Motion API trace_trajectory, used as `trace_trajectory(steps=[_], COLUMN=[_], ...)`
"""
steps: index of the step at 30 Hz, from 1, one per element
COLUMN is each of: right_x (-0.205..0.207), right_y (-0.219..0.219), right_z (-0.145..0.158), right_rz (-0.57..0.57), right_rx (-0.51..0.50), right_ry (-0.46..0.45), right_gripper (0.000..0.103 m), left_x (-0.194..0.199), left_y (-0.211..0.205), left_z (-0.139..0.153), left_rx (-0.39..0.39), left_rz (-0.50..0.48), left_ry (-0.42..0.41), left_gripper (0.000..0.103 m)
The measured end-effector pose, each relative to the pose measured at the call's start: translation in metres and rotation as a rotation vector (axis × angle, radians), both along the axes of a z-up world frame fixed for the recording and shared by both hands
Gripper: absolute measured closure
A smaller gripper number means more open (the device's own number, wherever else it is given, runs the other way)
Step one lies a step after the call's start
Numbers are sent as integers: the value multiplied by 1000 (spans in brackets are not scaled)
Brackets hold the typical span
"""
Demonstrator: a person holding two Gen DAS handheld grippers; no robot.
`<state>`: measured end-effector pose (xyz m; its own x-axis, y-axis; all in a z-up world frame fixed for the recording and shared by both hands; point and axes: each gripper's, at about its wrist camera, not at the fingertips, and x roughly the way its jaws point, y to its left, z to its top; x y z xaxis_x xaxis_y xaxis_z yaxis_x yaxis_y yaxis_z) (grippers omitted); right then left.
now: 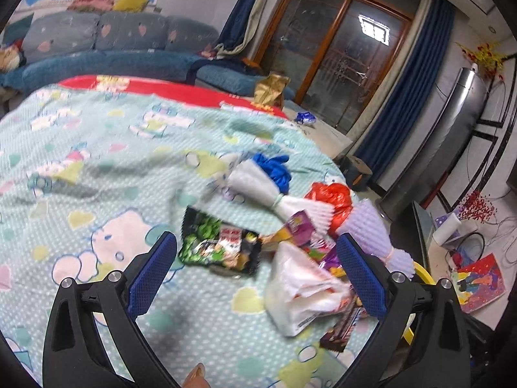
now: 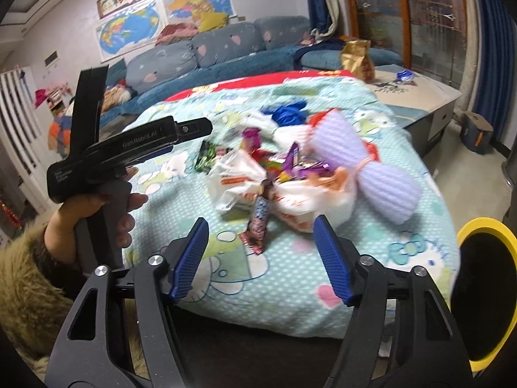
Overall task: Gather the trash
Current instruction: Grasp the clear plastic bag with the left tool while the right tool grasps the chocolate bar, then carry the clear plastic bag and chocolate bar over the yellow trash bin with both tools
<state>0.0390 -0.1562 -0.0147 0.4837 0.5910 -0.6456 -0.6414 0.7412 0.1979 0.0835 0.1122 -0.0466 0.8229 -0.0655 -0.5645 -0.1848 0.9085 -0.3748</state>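
Note:
A heap of trash lies on the cartoon-print blanket (image 1: 97, 161): a white plastic bag (image 1: 300, 294) (image 2: 239, 174), a green-and-black snack wrapper (image 1: 216, 245) (image 2: 206, 156), purple wrappers (image 1: 299, 226) (image 2: 290, 161), a lilac foam net (image 1: 368, 226) (image 2: 371, 174), a white foam net (image 1: 258, 184), a blue glove (image 1: 274, 168) and a red bag (image 1: 332, 200). My left gripper (image 1: 255, 242) hovers open over the snack wrapper and white bag, pads touching nothing. My right gripper (image 2: 261, 226) is open near a long candy wrapper (image 2: 258, 223); its pads are clear of it.
A yellow-rimmed black bin (image 2: 484, 291) stands at the blanket's right edge. A hand (image 2: 97, 213) holds the other black tool at the left. A blue sofa (image 1: 113, 55) lies behind, with a gold paper bag (image 1: 271, 89) and a low cabinet (image 2: 420, 93) beyond.

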Motion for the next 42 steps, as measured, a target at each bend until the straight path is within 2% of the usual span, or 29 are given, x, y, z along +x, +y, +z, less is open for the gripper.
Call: trace_trajectory(steps=[4, 7, 9, 20, 24, 26, 29, 30, 35, 42], right_x=[7, 14, 18, 31, 29, 26, 25, 23, 20, 9], right_y=[14, 21, 26, 39, 38, 37, 36, 35, 31, 22], right_z=[-12, -22, -27, -53, -56, -56, -55, -54, -45, -10], right_rz=[10, 11, 8, 18, 25, 29, 35, 35, 35, 55], right_rx=[-22, -21, -18, -35, -35, -34, -34, -33, -25, 31], right_ry=[37, 74, 86, 152, 154, 152, 146, 144, 120, 53], right_gripper=[53, 58, 60, 87, 88, 88, 89, 89, 90, 91], left_x=[0, 1, 2, 12, 15, 15, 15, 15, 9, -8], left_y=[7, 12, 13, -3, -11, -13, -12, -12, -9, 2], left_z=[-14, -27, -33, -51, -56, -56, -56, -56, -38, -1], left_rx=[-29, -102, -137, -274, -302, -312, -319, -316, -287, -242], left_rz=[-11, -30, -47, -181, -220, -229, -240, -239, -244, -198], left_ry=[37, 50, 56, 64, 57, 53, 60, 60, 10, -90], left_gripper=[8, 9, 19, 38, 53, 58, 76, 78, 83, 84])
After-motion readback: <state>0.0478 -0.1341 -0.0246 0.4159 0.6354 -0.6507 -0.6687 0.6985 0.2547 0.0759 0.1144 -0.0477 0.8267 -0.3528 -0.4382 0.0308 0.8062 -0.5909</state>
